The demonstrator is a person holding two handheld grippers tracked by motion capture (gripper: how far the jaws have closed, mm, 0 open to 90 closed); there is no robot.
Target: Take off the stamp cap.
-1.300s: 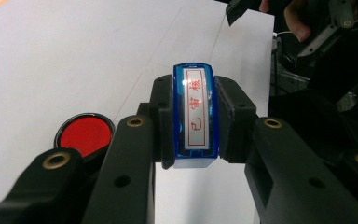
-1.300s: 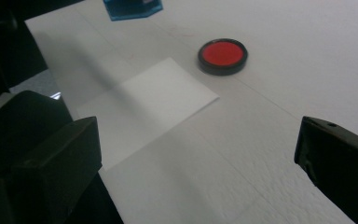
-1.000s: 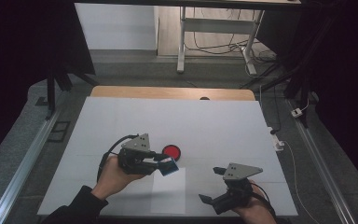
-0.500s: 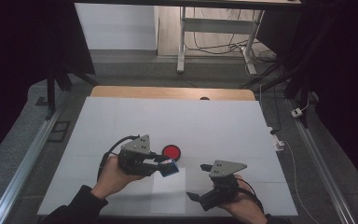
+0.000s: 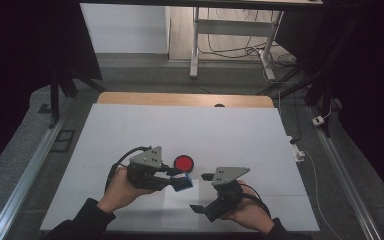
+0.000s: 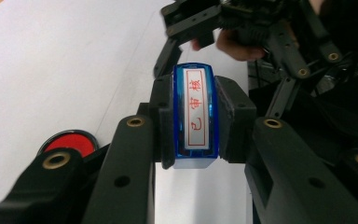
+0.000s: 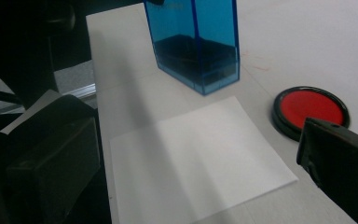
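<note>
A clear blue stamp (image 6: 194, 116) is clamped between the pads of the left gripper (image 5: 175, 179). It is a small rectangular block of see-through blue plastic with a dark insert inside; its face carries a white label with red characters in a red frame. It hangs just above the near edge of the worktop (image 5: 130, 130), over the far edge of a white paper sheet (image 7: 200, 158). The right gripper (image 5: 207, 192) is just right of the stamp, jaws spread wide with nothing between them, one jaw over the paper.

Compared with a second ago, the right gripper has slid leftward toward the stamp, while the left gripper and stamp have kept their place.

Just beyond the stamp lies a round red ink pad (image 5: 183, 162) in a black rim, resting on the worktop and clear of both grippers. Farther back, past the worktop's wooden far edge, stand table legs (image 5: 195, 45) among loose cables on the floor.
</note>
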